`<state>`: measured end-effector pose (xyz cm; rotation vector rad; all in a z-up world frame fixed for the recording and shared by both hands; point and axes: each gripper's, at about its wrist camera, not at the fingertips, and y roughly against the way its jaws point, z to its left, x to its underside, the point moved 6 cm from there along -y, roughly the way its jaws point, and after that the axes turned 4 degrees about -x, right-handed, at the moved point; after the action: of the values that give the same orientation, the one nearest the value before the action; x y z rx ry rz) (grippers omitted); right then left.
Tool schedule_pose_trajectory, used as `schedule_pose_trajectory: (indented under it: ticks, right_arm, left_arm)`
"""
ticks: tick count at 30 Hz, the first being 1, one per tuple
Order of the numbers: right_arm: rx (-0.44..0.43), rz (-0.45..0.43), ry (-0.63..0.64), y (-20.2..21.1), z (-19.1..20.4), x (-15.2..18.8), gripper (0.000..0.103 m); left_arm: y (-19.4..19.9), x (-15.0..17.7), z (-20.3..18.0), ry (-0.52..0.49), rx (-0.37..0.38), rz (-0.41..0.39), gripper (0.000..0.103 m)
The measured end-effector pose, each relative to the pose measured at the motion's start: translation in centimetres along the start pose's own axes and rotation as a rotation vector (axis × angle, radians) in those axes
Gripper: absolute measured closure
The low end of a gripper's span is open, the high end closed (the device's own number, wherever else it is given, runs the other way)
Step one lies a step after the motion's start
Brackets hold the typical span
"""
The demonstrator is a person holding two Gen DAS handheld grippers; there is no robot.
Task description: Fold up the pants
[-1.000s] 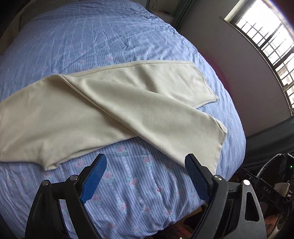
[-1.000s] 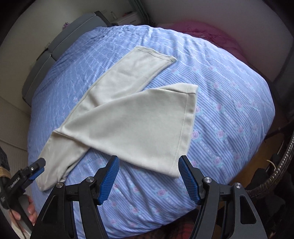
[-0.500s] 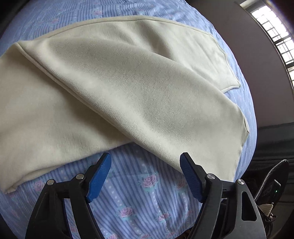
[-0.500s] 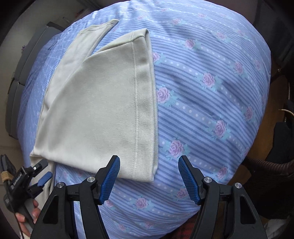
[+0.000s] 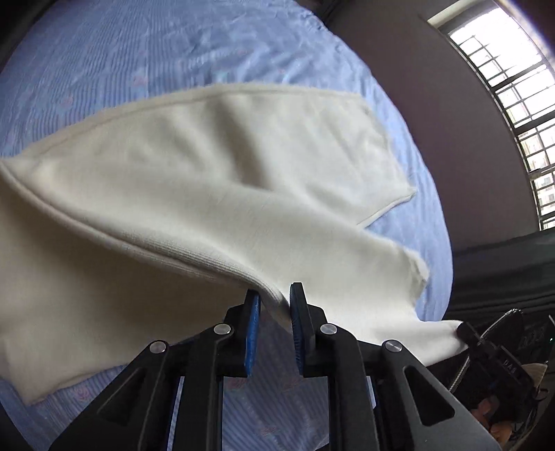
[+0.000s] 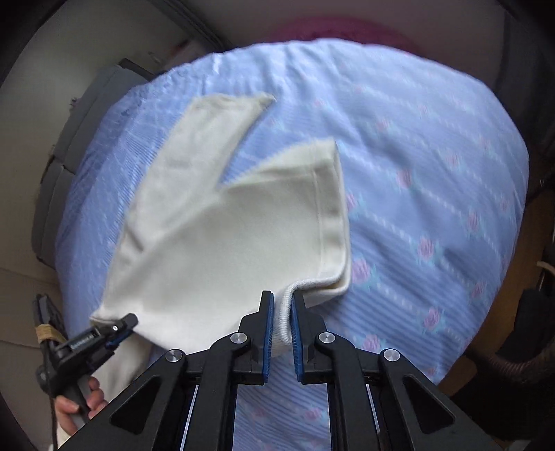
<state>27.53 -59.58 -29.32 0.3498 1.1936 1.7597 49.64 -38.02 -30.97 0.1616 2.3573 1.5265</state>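
Note:
Cream pants (image 5: 194, 194) lie on a blue floral bedspread (image 5: 145, 48), legs spread in a V. My left gripper (image 5: 274, 305) is shut on the near edge of the upper leg, partway along it. My right gripper (image 6: 281, 314) is shut on the hem corner of the same leg (image 6: 242, 243), which is lifted off the bed. The left gripper also shows in the right wrist view (image 6: 118, 329), and the right gripper shows in the left wrist view (image 5: 464, 329). The other leg (image 6: 208, 128) lies flat farther back.
A barred window (image 5: 513, 90) and a dark wall are on the right in the left wrist view. A grey headboard (image 6: 69, 145) and a pink item (image 6: 347, 31) lie beyond the bed (image 6: 433, 156). Dark furniture and cables (image 6: 520, 347) sit off the bed's near edge.
Both grippers moved in and closed on the near pant leg: the left on its side edge, the right on its hem corner. The leg has lifted off the bedspread.

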Motion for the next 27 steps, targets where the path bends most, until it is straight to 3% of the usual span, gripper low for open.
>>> schedule_pose_trajectory:
  ticks: [4, 8, 10, 13, 16, 18, 19, 20, 21, 27]
  right_arm:
    - [-0.068, -0.173, 0.058, 3.8, 4.4, -8.2, 0.095]
    - [-0.128, -0.277, 0.111, 3.6, 9.1, -16.2, 0.099]
    - [-0.110, -0.324, 0.164, 2.4, 10.9, -19.5, 0.100]
    - [-0.102, -0.325, 0.212, -0.6, 12.6, -23.8, 0.100]
    - [-0.076, -0.264, 0.288, -4.6, 13.6, -26.2, 0.099]
    - [-0.066, -0.202, 0.322, -6.9, 13.4, -26.2, 0.093]
    - [-0.071, -0.163, 0.343, -8.0, 13.3, -25.8, 0.079]
    - [-0.079, -0.127, 0.364, -9.2, 13.1, -25.4, 0.059]
    - [-0.082, -0.090, 0.383, -10.3, 12.7, -24.9, 0.052]
    - [-0.058, 0.150, 0.498, -17.7, 11.5, -22.0, 0.051]
  left_arm:
    - [2.2, -5.6, -2.2, -0.051, -0.001, -0.099, 0.085]
    - [2.1, -11.5, -2.5, -0.057, -0.041, -0.155, 0.085]
    - [1.0, -14.1, -2.0, -0.035, -0.056, -0.150, 0.085]
    - [-2.1, -16.5, -1.4, -0.050, -0.115, -0.110, 0.085]
    - [-5.3, -17.1, -0.5, -0.048, -0.165, -0.059, 0.085]
    - [-6.1, -17.3, -0.3, -0.047, -0.184, -0.048, 0.085]
    - [-6.4, -17.3, -0.2, -0.052, -0.192, -0.039, 0.085]
    - [-6.6, -17.3, -0.2, -0.051, -0.199, -0.034, 0.085]
    - [-6.7, -17.3, -0.1, -0.047, -0.201, -0.034, 0.085]
    - [-7.3, -17.3, 0.2, -0.014, -0.206, -0.024, 0.085]
